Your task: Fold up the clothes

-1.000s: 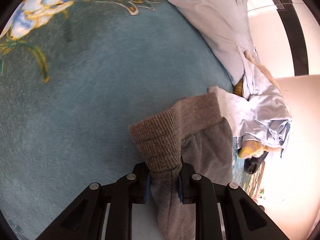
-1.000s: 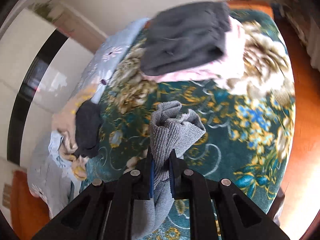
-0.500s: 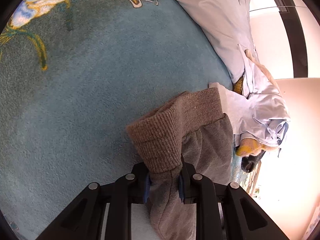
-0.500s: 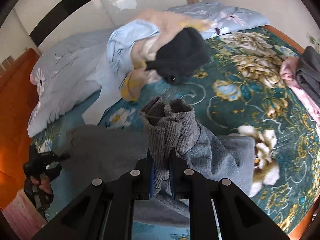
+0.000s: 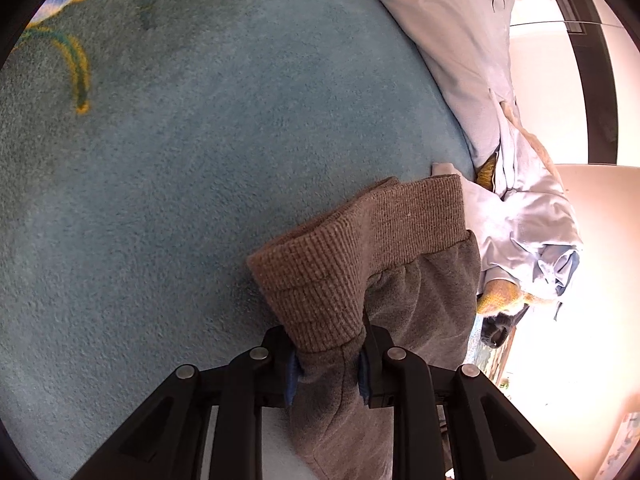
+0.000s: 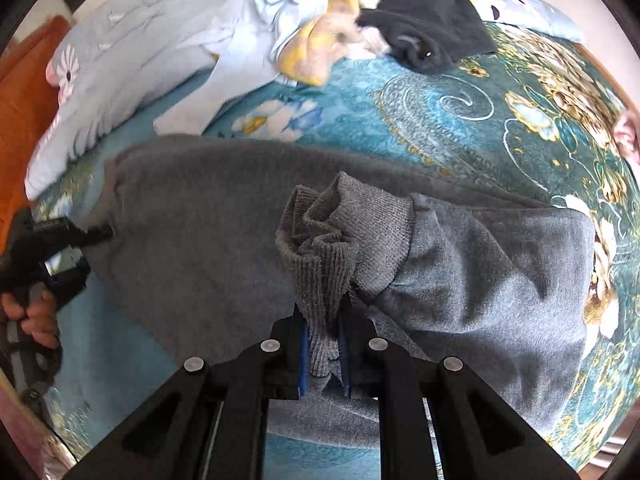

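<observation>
A grey sweatshirt (image 6: 208,216) lies spread on the teal flowered bedspread (image 6: 440,104). My right gripper (image 6: 325,344) is shut on its ribbed cuff (image 6: 320,240), with the sleeve draped to the right over the body. My left gripper (image 5: 326,364) is shut on the sweatshirt's ribbed hem (image 5: 332,268), low over the bedspread (image 5: 180,160). The left gripper also shows at the left edge of the right wrist view (image 6: 52,248), held by a hand at the sweatshirt's left end.
A pile of unfolded clothes, light blue (image 6: 276,12), yellow-cream (image 6: 320,48) and black (image 6: 432,28), lies at the back of the bed. A light blue pillow (image 6: 100,80) lies at the left; it also shows in the left wrist view (image 5: 452,40). An orange headboard (image 6: 20,92) stands behind.
My right gripper has swung round and down with the cuff, from facing the far pile to low over the spread sweatshirt. The left gripper has edged forward, still holding the hem.
</observation>
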Available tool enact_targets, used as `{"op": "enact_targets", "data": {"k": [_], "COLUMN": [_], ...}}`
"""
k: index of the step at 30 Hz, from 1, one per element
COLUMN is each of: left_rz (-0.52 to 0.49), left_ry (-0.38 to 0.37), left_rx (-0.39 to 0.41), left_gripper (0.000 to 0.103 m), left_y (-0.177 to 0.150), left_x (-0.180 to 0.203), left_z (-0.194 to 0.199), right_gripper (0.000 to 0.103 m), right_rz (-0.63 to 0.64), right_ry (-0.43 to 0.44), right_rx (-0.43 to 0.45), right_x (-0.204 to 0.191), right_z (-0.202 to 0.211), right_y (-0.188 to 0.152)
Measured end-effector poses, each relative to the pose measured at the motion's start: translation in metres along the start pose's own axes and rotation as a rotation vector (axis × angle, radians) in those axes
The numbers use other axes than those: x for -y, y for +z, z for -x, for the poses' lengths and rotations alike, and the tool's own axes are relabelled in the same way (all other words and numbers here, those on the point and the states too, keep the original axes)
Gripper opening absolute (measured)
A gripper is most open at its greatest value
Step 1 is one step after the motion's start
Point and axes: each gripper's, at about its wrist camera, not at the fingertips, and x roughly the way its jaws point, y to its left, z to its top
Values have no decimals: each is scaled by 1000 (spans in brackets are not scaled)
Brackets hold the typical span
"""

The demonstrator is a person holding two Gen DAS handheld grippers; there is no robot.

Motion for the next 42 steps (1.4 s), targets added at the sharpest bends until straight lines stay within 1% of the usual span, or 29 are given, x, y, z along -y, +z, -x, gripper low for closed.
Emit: {"op": "enact_targets", "data": {"k": [2, 3, 5, 6, 7, 8, 10, 12, 14, 16, 18, 19, 21, 22, 24, 26, 29, 30, 32, 34, 35, 36, 38, 39, 42], "left_rz": [7, 10, 16, 20, 23, 24, 24, 26, 18, -2, -44, -87, -248, -329, -483, -630, -905, -976, -1097, -1162, -1182, -1207, -1293, -1336, -1417], "left_ry": [-2, -4, -6, -7, -8, -6, -2, -1, 8, 40, 64, 71, 69, 56, -13, -77, -135, -145, -162, -152, -141, -129, -82, -56, 26], "left_rx": [0, -1, -1, -1, -1, 1, 10, 22, 56, 96, 124, 137, 168, 178, 193, 201, 208, 196, 164, 98, 51, 10, -49, -74, -141], "left_gripper": [26, 26, 26, 26, 26, 26, 26, 26, 26, 22, 19, 19, 18, 18, 18, 18, 18, 18, 18, 18, 18, 18, 18, 18, 18], "left_y": [0, 0, 0, 0, 0, 0, -1, -1, -2, -5, -11, -15, -28, -36, -57, -80, -142, -165, -209, -247, -266, -286, -330, -351, -392], "left_x": [1, 2, 3, 4, 5, 6, 9, 11, 13, 19, 34, 46, 85, 107, 157, 207, 273, 283, 296, 311, 316, 314, 299, 288, 266], "left_z": [-1, -1, -1, -2, -2, -2, -3, -3, 0, 2, 6, 10, 23, 30, 47, 56, 62, 59, 55, 27, 8, -5, -21, -22, -34], "right_gripper": [18, 21, 42, 46, 48, 48, 50, 56, 58, 58, 58, 58, 58, 58, 58, 58, 58, 58, 58, 58, 58, 58, 58, 58, 58], "right_rz": [-2, 2, 11, 20, 27, 21, -24, -140, -305, -484, -631, -699, -813, -861, -954, -1013, -1044, -1043, -1030, -1023, -1023, -1024, -1029, -1034, -1055], "right_ry": [9, 32, 83, 127, 169, 199, 222, 247, 260, 251, 239, 231, 227, 232, 242, 257, 278, 285, 292, 305, 310, 314, 319, 320, 324], "right_rx": [-21, -32, -53, -62, -63, -42, 26, 107, 184, 233, 261, 276, 307, 325, 360, 382, 397, 399, 398, 393, 389, 384, 377, 375, 372], "right_x": [-1, -2, -2, -2, 0, 5, 23, 58, 104, 152, 192, 210, 238, 249, 270, 281, 287, 287, 285, 282, 282, 281, 282, 282, 286], "right_z": [-6, -5, -4, 0, 5, 16, 42, 68, 90, 105, 114, 118, 126, 130, 136, 139, 140, 141, 138, 133, 131, 130, 127, 126, 124], "right_y": [-2, -2, -1, -1, -1, -2, -5, -12, -27, -50, -75, -91, -120, -133, -159, -175, -186, -188, -188, -190, -192, -196, -203, -206, -216]}}
